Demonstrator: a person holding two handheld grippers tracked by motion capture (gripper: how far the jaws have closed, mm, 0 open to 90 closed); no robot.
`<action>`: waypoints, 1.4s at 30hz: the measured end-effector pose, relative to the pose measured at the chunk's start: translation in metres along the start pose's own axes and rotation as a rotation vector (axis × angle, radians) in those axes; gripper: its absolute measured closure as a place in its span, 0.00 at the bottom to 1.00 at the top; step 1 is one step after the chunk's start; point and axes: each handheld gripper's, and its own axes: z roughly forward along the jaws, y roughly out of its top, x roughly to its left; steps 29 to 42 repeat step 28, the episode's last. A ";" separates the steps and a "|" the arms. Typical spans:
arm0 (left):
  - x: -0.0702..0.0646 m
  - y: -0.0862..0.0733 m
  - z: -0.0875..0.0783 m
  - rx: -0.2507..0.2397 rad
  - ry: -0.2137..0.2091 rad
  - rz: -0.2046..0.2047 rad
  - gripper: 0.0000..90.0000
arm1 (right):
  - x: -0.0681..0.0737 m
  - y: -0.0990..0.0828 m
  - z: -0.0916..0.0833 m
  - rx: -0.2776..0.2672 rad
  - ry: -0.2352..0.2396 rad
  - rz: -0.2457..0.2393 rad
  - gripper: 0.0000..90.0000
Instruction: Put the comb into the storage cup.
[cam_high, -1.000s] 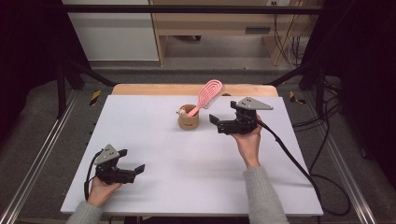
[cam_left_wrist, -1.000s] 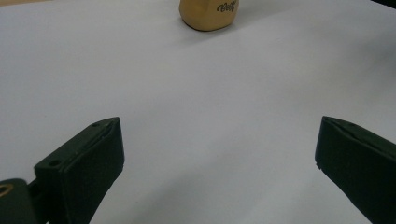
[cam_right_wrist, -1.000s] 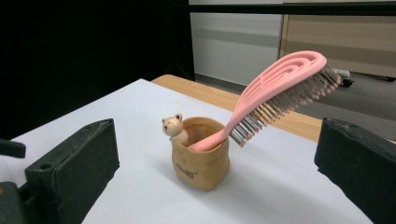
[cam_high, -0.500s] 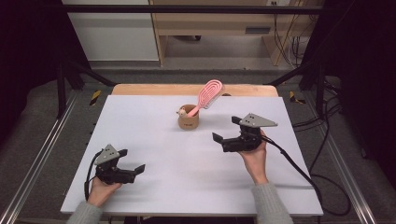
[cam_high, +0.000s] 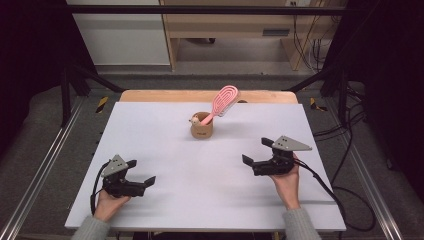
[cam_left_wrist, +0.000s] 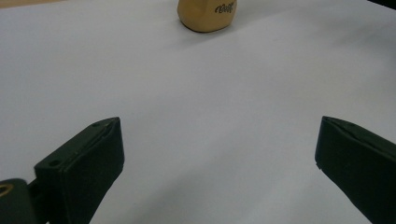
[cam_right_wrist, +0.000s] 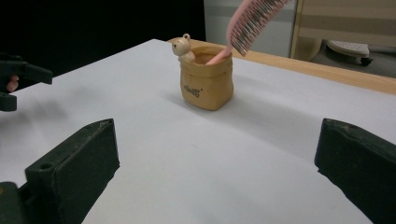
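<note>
A small tan pouch-shaped holder stands upright at the middle back of the white table. A pink hairbrush leans out of it to the right, handle down, and a little bear figure sits on its rim. My right gripper rests open at the right front, jaws wide apart and empty, pointing left toward the holder. My left gripper lies open and empty at the left front.
A wooden strip runs along the table's far edge. Metal rails flank the table on both sides. Cables trail off the right side. The other gripper shows at the far left of the right gripper view.
My right gripper has pulled back from beside the holder toward the table's front right, staying open. The left gripper has not moved.
</note>
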 end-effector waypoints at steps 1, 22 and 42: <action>0.000 0.000 0.000 0.000 0.000 0.001 0.01 | -0.002 -0.003 -0.002 0.002 -0.002 0.005 0.00; 0.000 0.000 -0.001 -0.011 0.008 0.004 0.01 | -0.026 -0.053 -0.030 0.029 0.025 0.048 0.00; 0.000 0.000 0.000 -0.006 0.009 0.009 0.01 | -0.027 -0.057 -0.034 0.033 0.015 0.050 0.00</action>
